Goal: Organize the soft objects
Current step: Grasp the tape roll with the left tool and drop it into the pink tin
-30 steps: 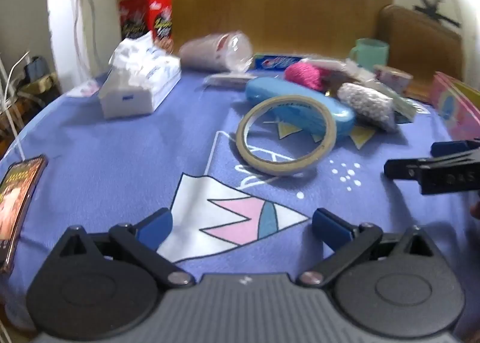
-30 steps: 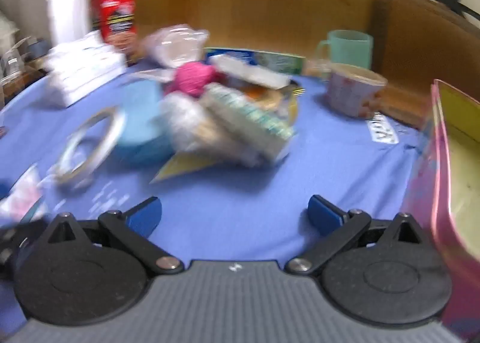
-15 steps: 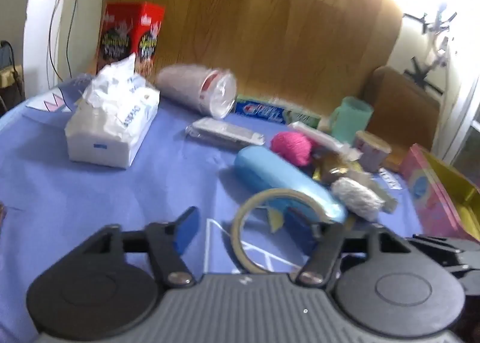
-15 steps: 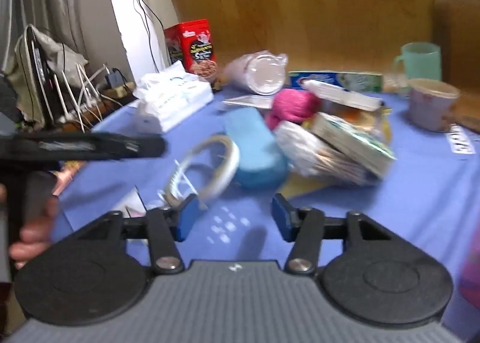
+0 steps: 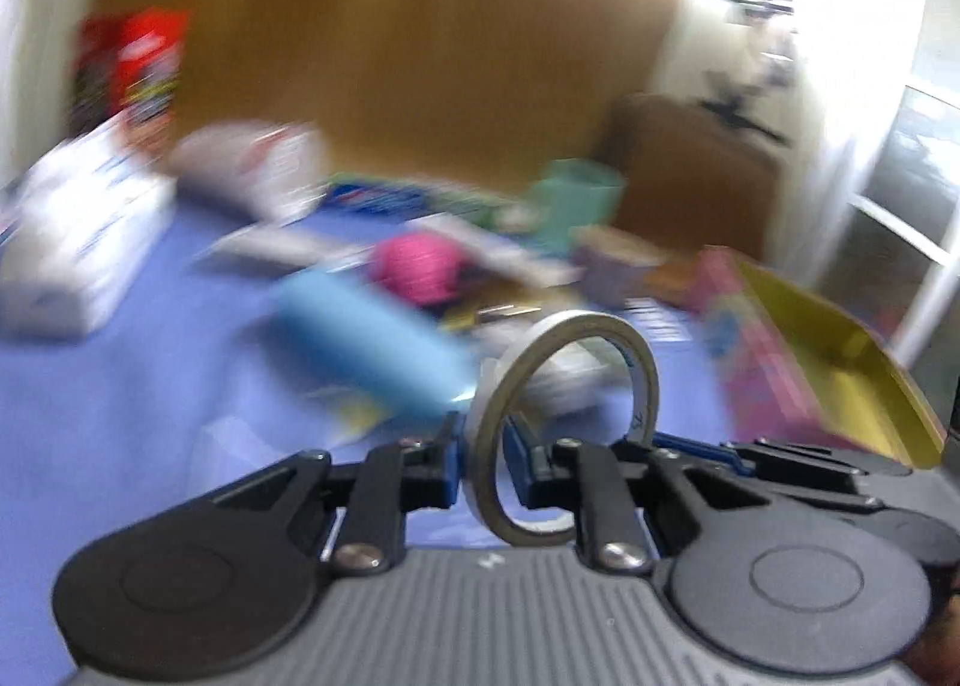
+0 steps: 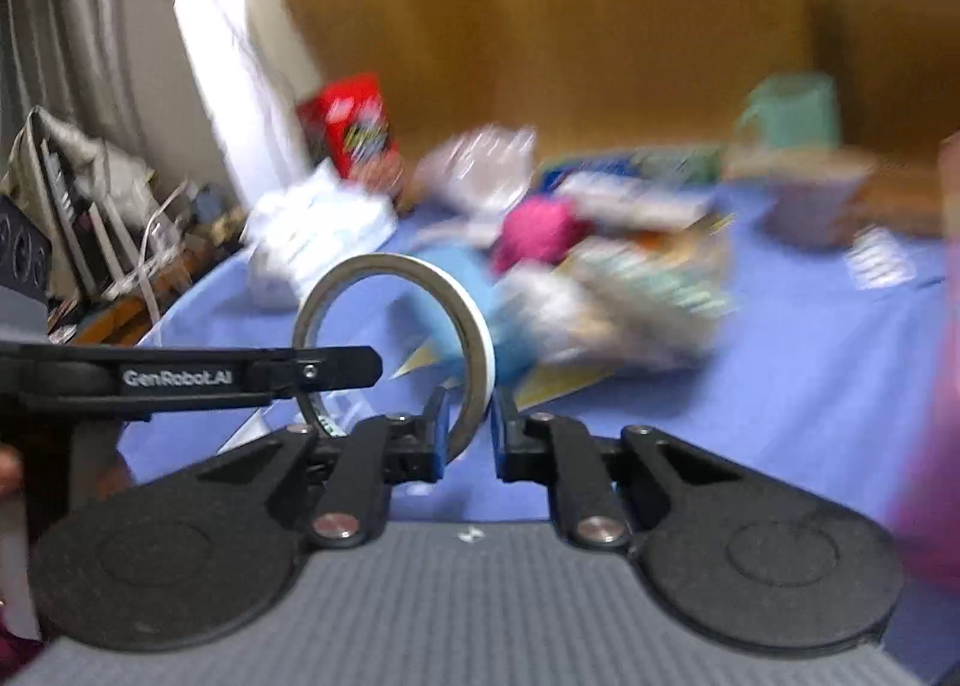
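With both hand-held grippers, left (image 5: 483,467) and right (image 6: 469,434), clamped on the tape roll (image 5: 561,422) rim: light, stiff hoop; grip across band.

"GenRobot.AI" in white on black left gripper (image 6: 312,371) arm, other txt too blurred

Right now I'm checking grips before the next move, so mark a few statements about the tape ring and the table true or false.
1. The left gripper is shut on the tape ring. True.
2. The right gripper is wide open. False: it pinches the same ring.
3. The ring lies flat on the blue cloth. False: it stands upright, held up.
4. A pink yarn ball sits among the clutter behind. True.
5. The green mug is tipped over. False: it stands upright.
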Motion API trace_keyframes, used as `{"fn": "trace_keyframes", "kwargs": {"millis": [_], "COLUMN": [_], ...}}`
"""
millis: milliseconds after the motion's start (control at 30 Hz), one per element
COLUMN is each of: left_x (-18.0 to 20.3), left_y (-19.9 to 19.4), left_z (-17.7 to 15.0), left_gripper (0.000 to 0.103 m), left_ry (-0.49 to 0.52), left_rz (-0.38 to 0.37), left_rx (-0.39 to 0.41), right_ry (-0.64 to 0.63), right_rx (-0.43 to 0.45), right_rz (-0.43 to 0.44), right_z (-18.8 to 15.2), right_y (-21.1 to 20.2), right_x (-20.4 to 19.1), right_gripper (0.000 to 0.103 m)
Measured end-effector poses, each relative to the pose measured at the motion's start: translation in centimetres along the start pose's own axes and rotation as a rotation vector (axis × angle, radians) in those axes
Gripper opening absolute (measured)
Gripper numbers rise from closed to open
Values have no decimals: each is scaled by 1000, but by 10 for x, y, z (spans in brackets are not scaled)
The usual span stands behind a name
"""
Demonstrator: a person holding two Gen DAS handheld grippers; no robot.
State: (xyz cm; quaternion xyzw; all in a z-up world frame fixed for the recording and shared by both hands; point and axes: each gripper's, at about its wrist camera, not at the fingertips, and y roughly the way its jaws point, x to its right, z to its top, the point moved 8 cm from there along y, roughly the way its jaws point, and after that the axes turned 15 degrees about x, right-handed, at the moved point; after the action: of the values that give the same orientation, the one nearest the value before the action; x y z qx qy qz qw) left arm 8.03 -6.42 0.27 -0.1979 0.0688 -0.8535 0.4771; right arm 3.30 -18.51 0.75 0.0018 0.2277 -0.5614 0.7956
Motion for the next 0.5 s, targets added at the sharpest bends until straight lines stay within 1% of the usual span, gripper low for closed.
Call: {"fn": "trace_keyframes", "kwargs": {"millis": [33,100,167,267,300,367,400,433,467,500], "left_x": [17,60,104,166,185,215,224,230,233,232], "left_y": [6,23,40,62,69,83,89,93,99,100], "left_z": [5,12,14,12,8,-3,-11,-19,-27,-32], "left_gripper": [16,17,17,18,19,22,27,38,46,49], "left_ry": [13,41,73,113,121,116,121,134,152,168], "left_rz": [-40,-140,-218,-336,-368,-402,-407,-398,-374,-354], "left_rx": [1,0,-14,-22,-32,-69,-88,-104,-117,-132], "right_ry": [-14,-44,-53,-82,-97,-87,-70,-54,-42,-31], "right_rx": [38,127,205,321,341,357,354,340,316,294], "right_rz": [-30,-122,-219,-372,-422,-517,-553,-582,-610,-639], "right_z": [6,22,37,60,64,69,70,68,64,60], "right_y": [-12,-40,-63,-98,-106,-120,-122,-121,-121,-121], "right_x": [7,29,53,90,102,131,144,155,166,177], "right_gripper": [17,17,17,17,17,17,20,23,24,29]}}
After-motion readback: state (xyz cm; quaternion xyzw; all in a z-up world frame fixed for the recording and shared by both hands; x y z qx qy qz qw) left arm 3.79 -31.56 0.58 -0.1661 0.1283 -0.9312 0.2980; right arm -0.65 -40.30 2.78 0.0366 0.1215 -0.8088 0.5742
